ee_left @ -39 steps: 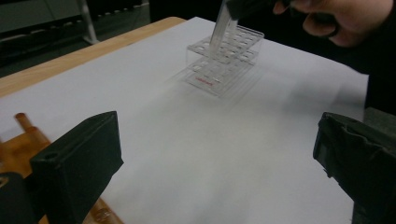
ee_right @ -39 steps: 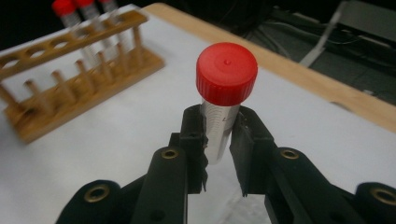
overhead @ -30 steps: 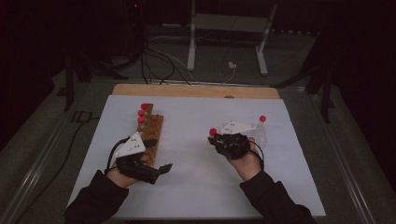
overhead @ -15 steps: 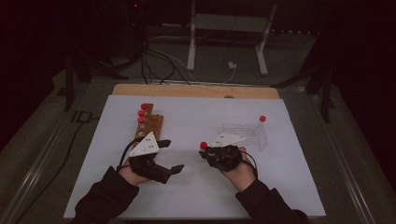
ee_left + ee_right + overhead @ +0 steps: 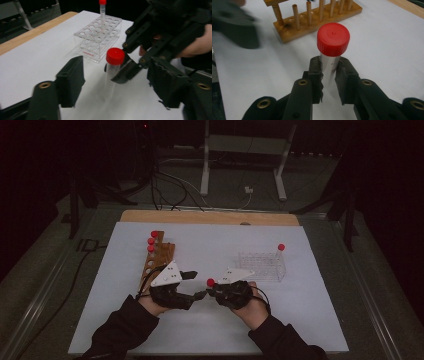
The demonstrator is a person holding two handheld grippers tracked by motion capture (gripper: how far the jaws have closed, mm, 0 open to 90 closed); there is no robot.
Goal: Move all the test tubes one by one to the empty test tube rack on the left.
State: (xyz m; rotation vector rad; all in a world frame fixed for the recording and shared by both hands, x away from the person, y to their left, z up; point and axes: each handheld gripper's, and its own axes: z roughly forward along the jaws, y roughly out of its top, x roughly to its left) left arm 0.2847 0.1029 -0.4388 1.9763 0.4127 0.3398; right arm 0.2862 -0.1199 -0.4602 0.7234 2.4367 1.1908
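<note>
White table sheet (image 5: pixel 310 320), light wooden board edge (image 5: pixel 210 217) along its far side, metal stand legs (image 5: pixel 240 165) on the floor beyond, loose dark cables (image 5: pixel 170 185) on grey carpet, small white plug (image 5: pixel 247 190).

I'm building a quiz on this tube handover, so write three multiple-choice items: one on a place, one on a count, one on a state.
1. Where does the tube held by the right gripper sit in the left gripper view?
A. Between the left gripper's jaws
B. In the wooden rack
C. Flat on the table

2. How many red-capped tubes stand in the clear rack?
A. None
B. One
C. Three

3. What is the left gripper's state?
A. Clamped on the wooden rack
B. Shut on nothing
C. Open, pads apart from the tube

Answers:
1 A, the tube stands upright in the gap between its jaws.
2 B, a single red cap rises at its far corner.
3 C, its jaws have just been closing, yet white table shows either side of the tube.
</note>
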